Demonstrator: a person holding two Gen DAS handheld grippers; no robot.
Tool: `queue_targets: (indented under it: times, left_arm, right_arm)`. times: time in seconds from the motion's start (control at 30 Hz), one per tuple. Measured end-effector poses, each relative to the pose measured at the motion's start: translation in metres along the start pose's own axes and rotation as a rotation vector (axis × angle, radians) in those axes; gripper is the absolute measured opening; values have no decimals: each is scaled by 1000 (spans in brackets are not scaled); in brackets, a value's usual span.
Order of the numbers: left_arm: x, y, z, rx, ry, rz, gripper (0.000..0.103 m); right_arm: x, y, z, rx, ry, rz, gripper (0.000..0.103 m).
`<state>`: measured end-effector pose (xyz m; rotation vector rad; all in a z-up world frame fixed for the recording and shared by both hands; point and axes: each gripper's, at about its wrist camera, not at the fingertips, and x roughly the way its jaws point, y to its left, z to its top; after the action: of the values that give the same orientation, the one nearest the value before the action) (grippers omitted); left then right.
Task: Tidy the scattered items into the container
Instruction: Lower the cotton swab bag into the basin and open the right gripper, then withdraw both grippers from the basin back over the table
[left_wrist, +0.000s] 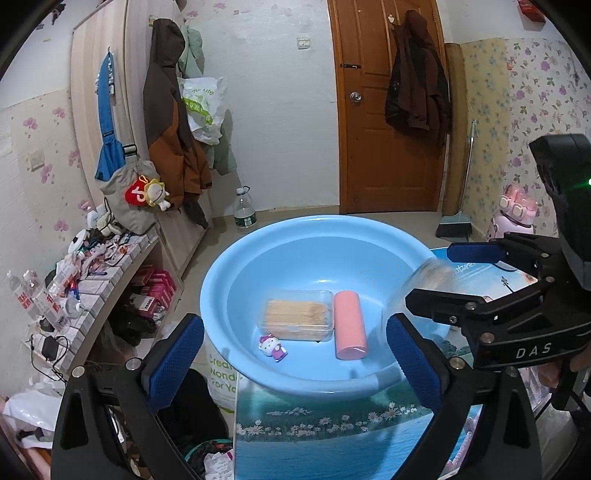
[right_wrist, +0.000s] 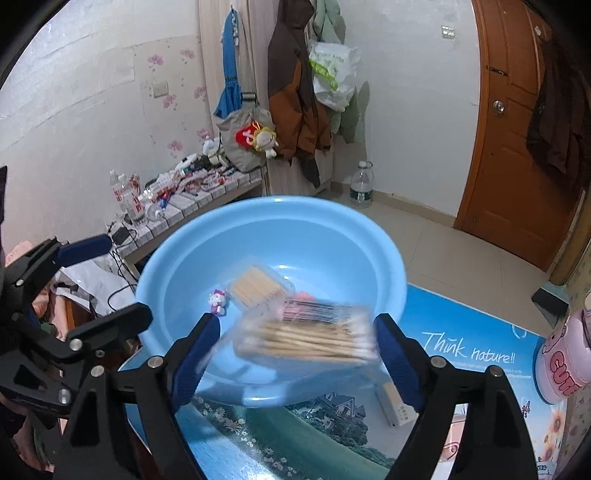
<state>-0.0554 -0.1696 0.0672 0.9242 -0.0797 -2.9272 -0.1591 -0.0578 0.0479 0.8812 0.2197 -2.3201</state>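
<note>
A light blue basin (left_wrist: 295, 236) stands on a printed table mat. Inside it lie a clear box of wooden sticks (left_wrist: 299, 319), a pink cylinder (left_wrist: 349, 328) and a small cat figure (left_wrist: 272, 347). My left gripper (left_wrist: 295, 362) hangs open over the basin's near rim, nothing between its fingers. My right gripper (right_wrist: 297, 350) is open above the near rim of the basin (right_wrist: 207, 240). A clear box of cotton swabs (right_wrist: 306, 338) sits blurred between its fingers, with a gap to the left pad. The left wrist view shows this box (left_wrist: 424, 284) as a blur by the right gripper (left_wrist: 436, 277).
A pink bottle (right_wrist: 565, 358) stands at the table's right. A small white box (right_wrist: 397, 404) lies on the mat (right_wrist: 461, 354) behind the right finger. Left of the table is a cluttered shelf (left_wrist: 92, 280). On the floor beyond stands a water bottle (left_wrist: 244, 210).
</note>
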Motion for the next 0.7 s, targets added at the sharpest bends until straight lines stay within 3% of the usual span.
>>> queue_targets:
  times: [0.7]
  left_arm:
    - [-14,-28,6,13,-9,-5,101]
  right_arm:
    - [-53,-21,-23,44,-38,-34,86]
